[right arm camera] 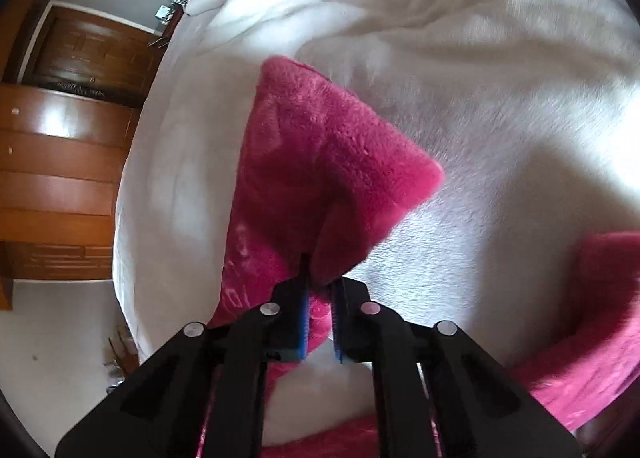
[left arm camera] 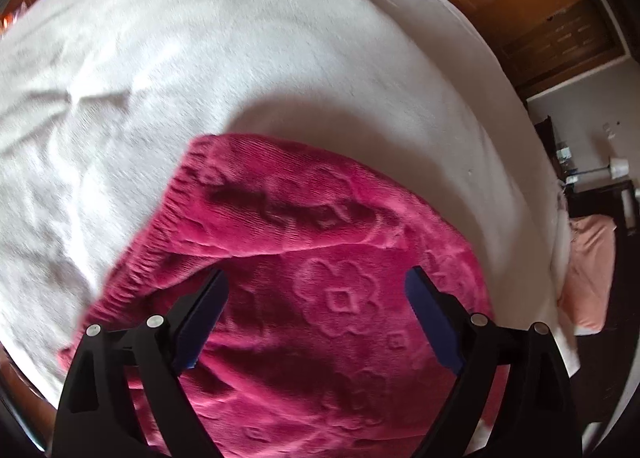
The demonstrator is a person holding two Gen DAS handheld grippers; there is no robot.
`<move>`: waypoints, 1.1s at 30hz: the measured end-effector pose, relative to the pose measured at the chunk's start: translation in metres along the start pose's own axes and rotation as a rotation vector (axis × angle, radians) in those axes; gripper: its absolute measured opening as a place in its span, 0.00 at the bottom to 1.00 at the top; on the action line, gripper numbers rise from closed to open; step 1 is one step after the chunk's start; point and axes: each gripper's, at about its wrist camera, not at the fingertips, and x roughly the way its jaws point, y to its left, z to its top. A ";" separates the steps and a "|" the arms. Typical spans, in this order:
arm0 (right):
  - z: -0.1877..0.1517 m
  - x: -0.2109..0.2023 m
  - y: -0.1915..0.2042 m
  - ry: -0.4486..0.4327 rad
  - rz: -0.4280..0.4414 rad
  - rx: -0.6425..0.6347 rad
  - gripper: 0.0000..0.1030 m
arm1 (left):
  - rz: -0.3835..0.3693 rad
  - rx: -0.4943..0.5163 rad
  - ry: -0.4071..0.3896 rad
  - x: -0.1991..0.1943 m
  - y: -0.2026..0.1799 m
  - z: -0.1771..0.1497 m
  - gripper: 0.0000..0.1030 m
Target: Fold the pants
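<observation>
Pink fleece pants on a white bed, one claw gripping, one spread.

The right gripper [right arm camera: 319,290] pinches a fold of the pants [right arm camera: 320,161], which rises toward 12 o'clock above the bedspread [right arm camera: 500,117]. The left gripper [left arm camera: 316,286] hangs wide apart over the pants [left arm camera: 320,242], elastic waistband [left arm camera: 160,225] at 10 o'clock.

Bright daylight, soft shadows, motion blur, fisheye-warped edges.

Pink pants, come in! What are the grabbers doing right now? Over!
Left gripper open above pink pants. Right gripper shut on a lifted end. Pants on white bedspread. Nothing in the way.
</observation>
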 end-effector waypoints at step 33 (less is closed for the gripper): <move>-0.016 -0.041 -0.023 -0.053 -0.094 -0.082 0.05 | -0.107 -0.296 0.079 0.047 -0.002 0.013 0.27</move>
